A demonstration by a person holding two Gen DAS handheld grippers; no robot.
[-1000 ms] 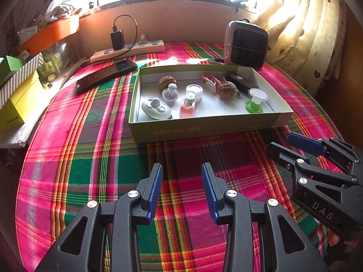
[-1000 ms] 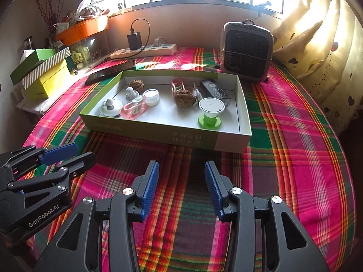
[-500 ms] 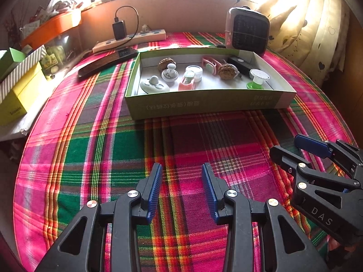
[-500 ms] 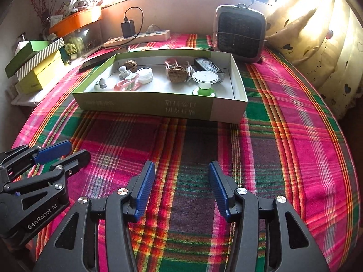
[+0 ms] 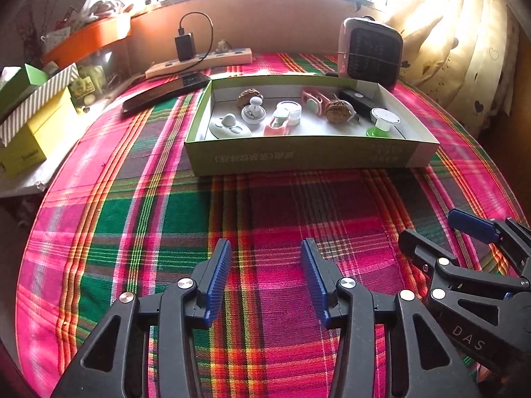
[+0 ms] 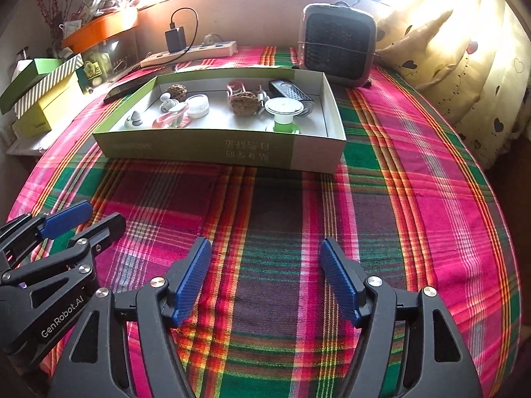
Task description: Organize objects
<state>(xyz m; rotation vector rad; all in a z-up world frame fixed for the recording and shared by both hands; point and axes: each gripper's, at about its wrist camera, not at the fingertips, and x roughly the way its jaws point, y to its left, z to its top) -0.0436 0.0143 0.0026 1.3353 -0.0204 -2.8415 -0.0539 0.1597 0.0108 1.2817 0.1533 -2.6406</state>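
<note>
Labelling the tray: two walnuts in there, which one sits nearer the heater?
The walnut mid-tray, against the pink clip, nearer the heater. The other walnut lies toward the tray's far left end.

Tray (image 5: 298,157) items' undersides hidden

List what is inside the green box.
The box holds two walnuts, a white jar, a pink clip, white knobbed pieces, a green-footed cup and a black remote. Its near wall hides their bases.
</note>
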